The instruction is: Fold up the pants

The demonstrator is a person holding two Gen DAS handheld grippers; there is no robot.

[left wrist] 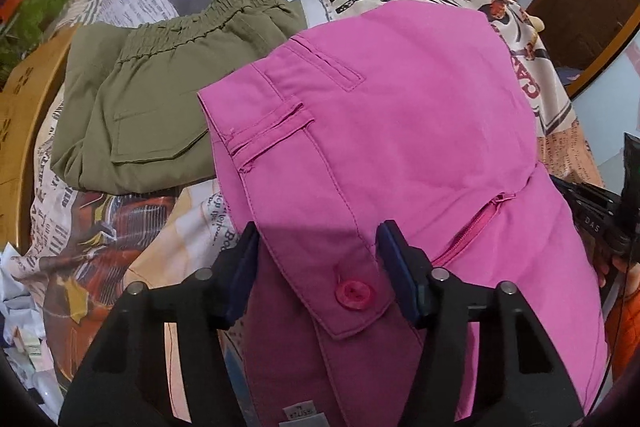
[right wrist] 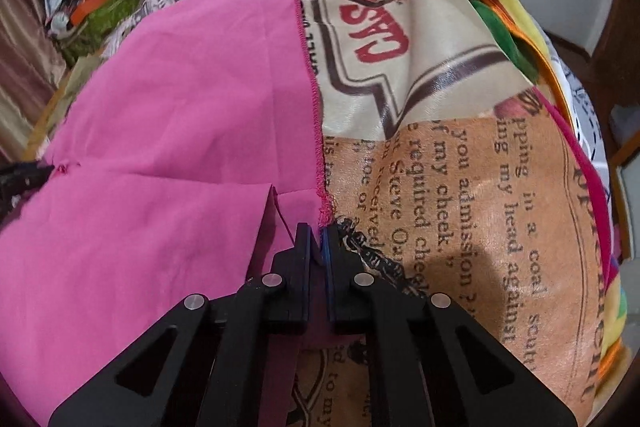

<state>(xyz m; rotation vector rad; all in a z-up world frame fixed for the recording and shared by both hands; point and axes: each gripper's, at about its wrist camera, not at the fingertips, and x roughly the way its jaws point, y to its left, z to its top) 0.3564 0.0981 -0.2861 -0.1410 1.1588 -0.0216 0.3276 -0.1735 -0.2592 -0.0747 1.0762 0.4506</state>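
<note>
Pink pants (left wrist: pixel 400 131) lie on a newsprint-patterned bedspread (right wrist: pixel 460 207), waistband nearest the left gripper (left wrist: pixel 318 267) and hem edge at the right gripper (right wrist: pixel 318 239); a folded olive pair (left wrist: pixel 152 107) sits just beside them, touching at one corner.

The step in hand looks like taking hold of both ends for a fold. To do it well, each grip should catch every layer at its end — waistband flap and the cloth beneath on the left, both hem layers on the right — and the two ends should rise together, so the cloth stays flat and the edges meet squarely, clear of the olive pair.

The left gripper's jaws stand about half spread, one on each side of the buttoned waistband flap, the button (left wrist: pixel 354 293) between them. The pads look close to the flap's edges, but whether they press on it cannot be told; it reads as not yet clamped.

The right gripper's jaws are pressed nearly together, a sliver of pink cloth showing between the pads — a pinch on the pants' edge, by the stitched hem (right wrist: pixel 310 99).
</note>
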